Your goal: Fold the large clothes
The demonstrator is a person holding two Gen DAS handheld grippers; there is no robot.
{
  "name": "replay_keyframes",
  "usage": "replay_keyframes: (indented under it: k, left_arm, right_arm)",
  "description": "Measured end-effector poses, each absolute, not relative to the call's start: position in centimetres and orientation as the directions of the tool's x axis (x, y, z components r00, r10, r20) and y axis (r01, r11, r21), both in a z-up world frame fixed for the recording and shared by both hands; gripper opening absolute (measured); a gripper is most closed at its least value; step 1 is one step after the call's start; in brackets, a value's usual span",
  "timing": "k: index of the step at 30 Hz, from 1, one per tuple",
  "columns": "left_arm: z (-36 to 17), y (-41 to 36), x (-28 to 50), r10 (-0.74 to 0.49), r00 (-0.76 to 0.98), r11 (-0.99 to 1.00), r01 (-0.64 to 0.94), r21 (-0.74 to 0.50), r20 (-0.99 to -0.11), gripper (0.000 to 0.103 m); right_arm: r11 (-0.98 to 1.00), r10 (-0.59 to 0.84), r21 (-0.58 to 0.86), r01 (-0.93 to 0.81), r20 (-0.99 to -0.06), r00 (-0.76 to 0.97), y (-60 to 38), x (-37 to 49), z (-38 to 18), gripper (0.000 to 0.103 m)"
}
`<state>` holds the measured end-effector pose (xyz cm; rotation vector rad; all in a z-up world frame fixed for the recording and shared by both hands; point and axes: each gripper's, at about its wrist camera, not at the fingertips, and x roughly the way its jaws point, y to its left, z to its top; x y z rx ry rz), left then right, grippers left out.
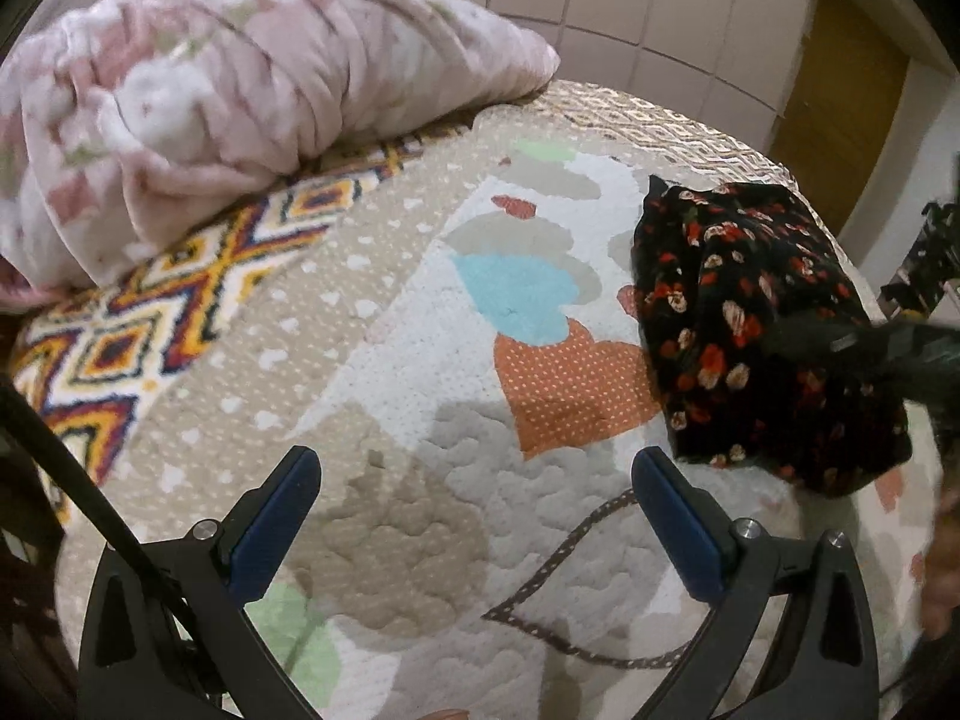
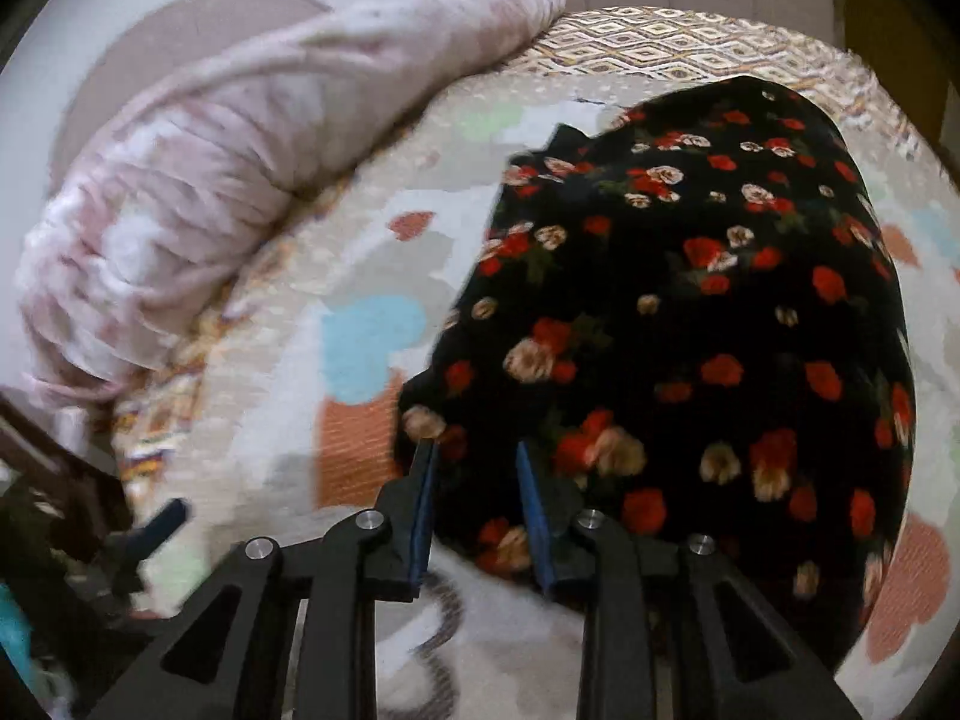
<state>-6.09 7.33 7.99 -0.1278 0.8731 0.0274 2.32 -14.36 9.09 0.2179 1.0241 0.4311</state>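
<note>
A folded black garment with red and cream flowers [image 1: 750, 324] lies on the quilted bedspread [image 1: 420, 396], to the right in the left wrist view. It fills the right half of the right wrist view [image 2: 690, 312]. My left gripper [image 1: 477, 468] is wide open and empty above the bedspread, left of the garment. My right gripper [image 2: 474, 450] is partly open, its blue-padded fingers [image 2: 423, 498] at the garment's near left edge with fabric between them. The right gripper also shows as a dark blurred shape over the garment in the left wrist view [image 1: 870, 348].
A bundled pink and white blanket [image 1: 210, 108] lies at the bed's far left, also in the right wrist view [image 2: 210, 192]. A patterned orange rug-like cover [image 1: 180, 294] lies beneath it. A tiled wall [image 1: 630, 12] and a wooden door [image 1: 840, 102] stand behind the bed.
</note>
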Motion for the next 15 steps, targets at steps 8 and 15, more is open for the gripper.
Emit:
replay_keyframes:
  k: [8, 15]
  left_arm:
    - [8.8, 6.8, -7.4, -0.036, 0.665, 0.993, -0.06, -0.102, -0.746, 0.103]
    - [9.2, 5.6, -8.0, -0.047, 0.68, 0.996, -0.02, -0.083, -0.732, 0.103]
  right_arm:
    - [0.824, 0.495, 0.565, -0.051, -0.672, 0.551, -24.0, 0.6, 8.5, 0.027]
    - [0.713, 0.607, 0.701, -0.016, -0.606, 0.514, -25.9, 1.3, 5.8, 0.02]
